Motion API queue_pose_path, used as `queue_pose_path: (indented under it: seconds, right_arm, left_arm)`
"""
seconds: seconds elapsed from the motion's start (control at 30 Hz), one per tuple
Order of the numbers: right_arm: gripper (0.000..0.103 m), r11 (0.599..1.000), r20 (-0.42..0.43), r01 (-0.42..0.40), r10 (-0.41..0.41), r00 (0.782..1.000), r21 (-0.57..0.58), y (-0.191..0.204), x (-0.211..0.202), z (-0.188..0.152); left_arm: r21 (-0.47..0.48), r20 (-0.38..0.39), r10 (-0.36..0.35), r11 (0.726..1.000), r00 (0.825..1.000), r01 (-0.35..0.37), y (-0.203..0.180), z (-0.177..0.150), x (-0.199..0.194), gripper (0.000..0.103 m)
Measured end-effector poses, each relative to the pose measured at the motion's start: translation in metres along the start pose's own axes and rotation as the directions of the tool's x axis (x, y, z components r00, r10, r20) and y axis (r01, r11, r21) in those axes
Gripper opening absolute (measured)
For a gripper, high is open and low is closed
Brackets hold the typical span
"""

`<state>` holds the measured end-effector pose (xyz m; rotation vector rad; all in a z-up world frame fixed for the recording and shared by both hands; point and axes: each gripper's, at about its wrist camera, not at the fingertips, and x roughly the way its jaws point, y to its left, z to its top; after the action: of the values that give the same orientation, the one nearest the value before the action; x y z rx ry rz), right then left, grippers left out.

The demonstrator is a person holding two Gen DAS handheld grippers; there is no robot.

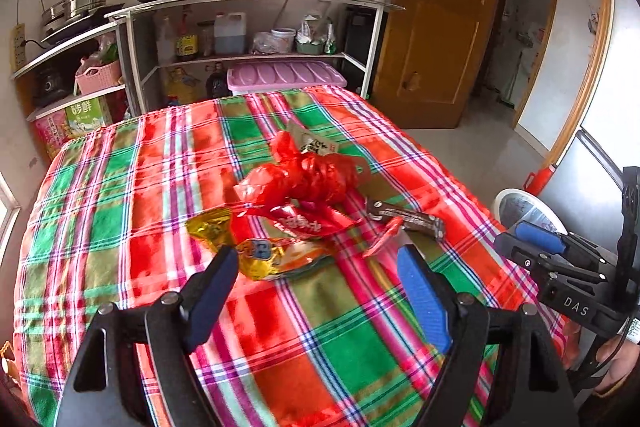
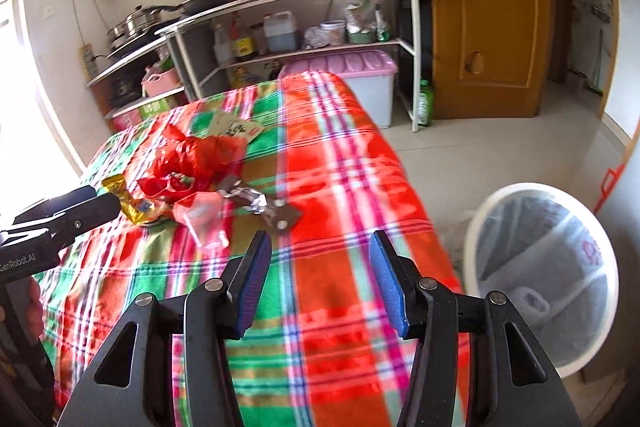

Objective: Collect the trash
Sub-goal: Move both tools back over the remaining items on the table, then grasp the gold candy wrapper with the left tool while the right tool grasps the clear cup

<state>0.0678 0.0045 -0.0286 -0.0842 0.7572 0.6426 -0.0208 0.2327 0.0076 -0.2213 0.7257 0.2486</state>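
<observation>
A pile of wrappers is found on the plaid cloth (image 1: 320,327) that covers the worktop. The pile comprises a crumpled red plastic bag (image 1: 304,175), a red snack wrapper (image 1: 300,225), a gold foil wrapper (image 1: 256,251) and a dark chocolate-bar wrapper (image 1: 408,217).

The left hand-held gripper (image 1: 320,263) is held with its jaws spread and nothing between them. The gold foil wrapper lies directly ahead of it, just past the fingertips; the long axis of this wrapper runs roughly across the line of approach.

The right hand-held gripper (image 2: 318,267) is likewise spread and empty. It is positioned over bare cloth near the right edge of the worktop. From it, the pile lies ahead and to the left, and the dark chocolate-bar wrapper is the nearest piece.

A lined white waste bin (image 2: 476,227) stands on the floor to the right of the worktop, close beside the right hand-held gripper.

The left hand-held gripper is judged nearer to the pile; the right is judged nearer to the bin. No piece is yet gripped.
</observation>
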Motion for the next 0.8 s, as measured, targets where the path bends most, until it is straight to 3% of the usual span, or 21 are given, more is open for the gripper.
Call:
queue_pose_path:
  seconds: [0.23,0.37,0.5,0.8]
  right_arm:
    - [0.052,0.995,-0.047,-0.073,0.07,0.996,-0.073,0.033,0.023,-0.001]
    - [0.052,0.989,-0.084,-0.101,0.092,0.992,-0.107,0.045,0.035,0.001]
    - [0.052,0.984,-0.121,-0.138,0.124,0.985,-0.11,0.053,0.046,0.004]
    - [0.052,0.979,-0.17,-0.134,0.108,0.98,-0.154,0.071,0.068,0.015]
  left_arm:
    - [-0.08,-0.024,0.054,0.995,0.998,-0.056,0.045,-0.013,0.003,0.084]
    - [-0.134,-0.052,0.014,0.991,0.999,-0.02,0.063,-0.015,0.011,0.086]
    - [-0.115,-0.071,0.022,0.993,0.997,-0.03,0.066,-0.012,0.02,0.087]
    - [-0.083,-0.115,0.037,0.995,0.993,-0.047,0.065,-0.007,0.044,0.087]
